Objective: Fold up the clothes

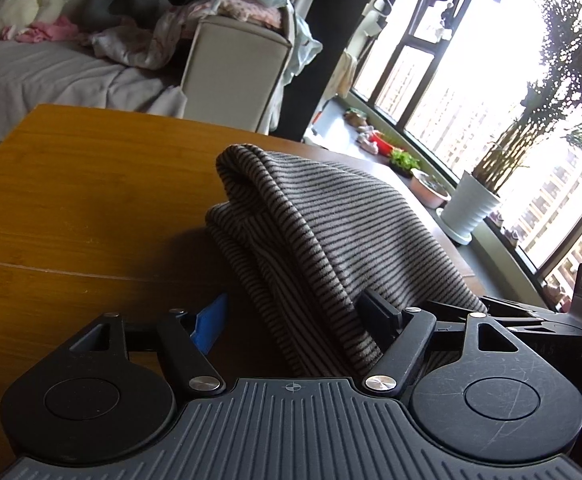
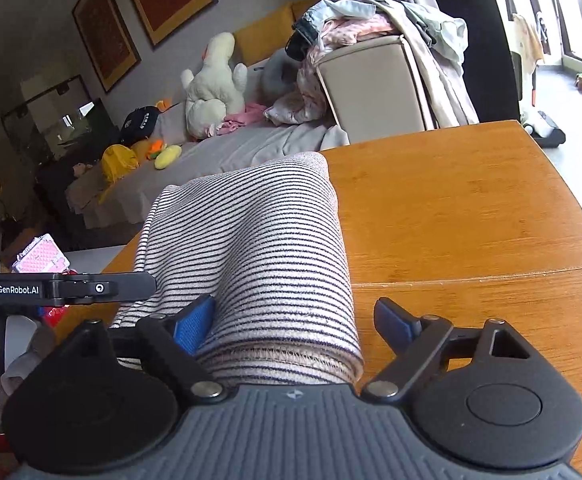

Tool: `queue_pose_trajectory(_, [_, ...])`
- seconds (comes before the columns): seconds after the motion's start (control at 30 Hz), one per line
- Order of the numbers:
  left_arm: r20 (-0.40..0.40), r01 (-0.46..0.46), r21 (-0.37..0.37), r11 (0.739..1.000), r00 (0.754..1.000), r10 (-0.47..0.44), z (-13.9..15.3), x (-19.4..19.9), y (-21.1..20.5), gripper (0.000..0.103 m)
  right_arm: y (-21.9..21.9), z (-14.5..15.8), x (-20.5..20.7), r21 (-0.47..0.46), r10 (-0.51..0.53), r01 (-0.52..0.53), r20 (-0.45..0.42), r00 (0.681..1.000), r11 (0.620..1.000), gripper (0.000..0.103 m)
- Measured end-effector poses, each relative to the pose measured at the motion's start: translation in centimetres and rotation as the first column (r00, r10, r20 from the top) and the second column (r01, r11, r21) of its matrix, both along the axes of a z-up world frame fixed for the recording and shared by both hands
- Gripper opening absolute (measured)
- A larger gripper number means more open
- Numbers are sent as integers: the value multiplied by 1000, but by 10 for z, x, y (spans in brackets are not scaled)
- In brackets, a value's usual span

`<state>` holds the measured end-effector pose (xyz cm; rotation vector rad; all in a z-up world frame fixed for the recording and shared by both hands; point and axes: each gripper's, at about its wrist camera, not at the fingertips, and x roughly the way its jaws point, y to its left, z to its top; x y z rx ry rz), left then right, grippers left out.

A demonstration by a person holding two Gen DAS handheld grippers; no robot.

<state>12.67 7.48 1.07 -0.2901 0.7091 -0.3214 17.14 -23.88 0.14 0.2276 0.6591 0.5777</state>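
Two grippers meet at one striped garment (image 1: 311, 248) that lies bunched on the wooden table (image 1: 71, 200). In the left wrist view the left gripper (image 1: 291, 316) has its fingers spread wide: the blue pad (image 1: 209, 322) stands clear on the bare wood side, while the other finger (image 1: 379, 312) is partly buried under a fold of the cloth, so the fabric lies between them without being pinched. In the right wrist view the right gripper (image 2: 299, 324) is likewise spread; the striped garment (image 2: 259, 248) runs up from between its fingers, its hem touching the left blue pad (image 2: 193, 326), while the right finger (image 2: 397, 324) stands apart over bare table (image 2: 471, 208). The cloth reaches toward the table's far edge. Behind the table a sofa (image 2: 231, 148) holds a white plush toy (image 2: 211, 88), and a pile of clothes (image 2: 371, 20) sits on its arm.
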Motion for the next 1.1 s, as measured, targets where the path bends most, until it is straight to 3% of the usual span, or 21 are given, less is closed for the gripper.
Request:
queue_pose_trajectory(0.17, [11, -5, -40, 999, 1000, 5, 11, -10, 6, 76, -1, 0, 0, 6, -6, 6, 3, 1000, 1000, 87])
queue_pose_trajectory(0.33, [-24, 47, -133, 990, 998, -51, 12, -14, 7, 74, -1, 0, -3, 9, -10, 10, 10, 1000, 1000, 87])
queue_pose_trajectory(0.4, [-41, 66, -120, 991, 997, -71, 4, -10, 0, 66, -2, 0, -4, 15, -12, 12, 10, 1000, 1000, 87])
queue_pose_trajectory(0.43, [-49, 75, -113, 991, 996, -81, 1, -9, -3, 57, -3, 0, -5, 17, -13, 13, 10, 1000, 1000, 87])
queue_pose_trajectory(0.5, [-58, 86, -103, 991, 994, -92, -5, -5, -9, 56, -3, 0, -6, 46, -4, 5, -10, 1000, 999, 86])
queue_pose_trajectory(0.53, [-58, 85, -108, 991, 994, -92, -5, -3, -9, 55, -3, 1, -8, 69, 4, -3, -14, 1000, 998, 76])
queue_pose_trajectory(0.67, [-37, 59, -122, 991, 997, -64, 0, 8, -4, 51, 0, 6, -15, 92, 12, -13, 4, 1000, 996, 74])
queue_pose_trajectory(0.77, [-55, 42, -114, 993, 997, -48, -1, 17, -1, 56, 4, 2, -11, -2, 9, -9, 10, 1000, 1000, 79])
queue_pose_trajectory(0.9, [-58, 33, -62, 998, 998, -36, 3, 11, -5, 68, 0, 5, -7, -23, 14, -14, 17, 1000, 1000, 89])
queue_pose_trajectory(1.1, [-58, 31, -19, 999, 998, -32, 6, 7, -13, 72, -5, 1, -8, 9, 7, -7, 3, 1000, 1000, 91])
